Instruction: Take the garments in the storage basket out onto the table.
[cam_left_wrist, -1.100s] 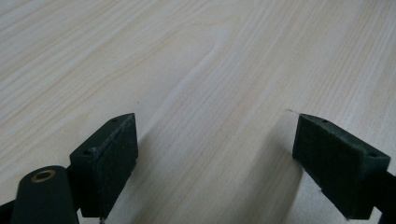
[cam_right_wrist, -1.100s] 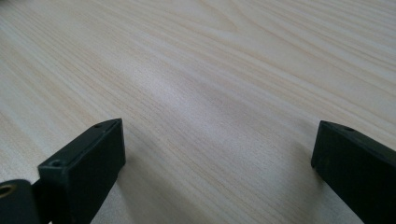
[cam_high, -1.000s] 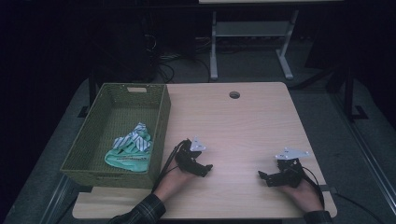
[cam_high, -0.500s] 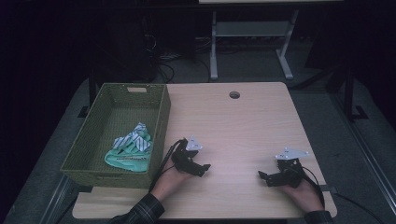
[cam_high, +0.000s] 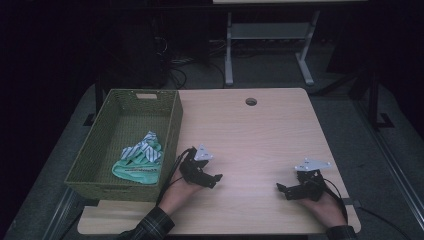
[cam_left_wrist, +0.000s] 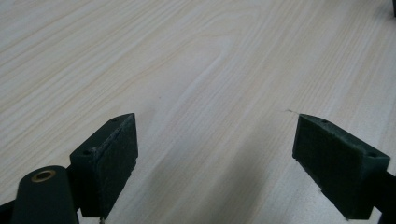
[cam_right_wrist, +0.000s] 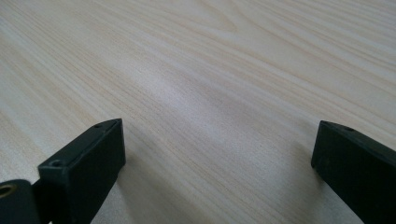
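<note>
My left gripper (cam_high: 212, 179) rests low in the high view, left of centre, on the pale wooden worktop (cam_high: 260, 135); its jaws stand wide with bare wood between them. My right gripper (cam_high: 286, 190) lies toward the lower right of the frame, well apart from the left, its jaws equally wide and holding nothing. The green-and-white striped cloth (cam_high: 139, 159) lies crumpled inside the green woven basket (cam_high: 167, 142) at the left, near my left gripper.
</note>
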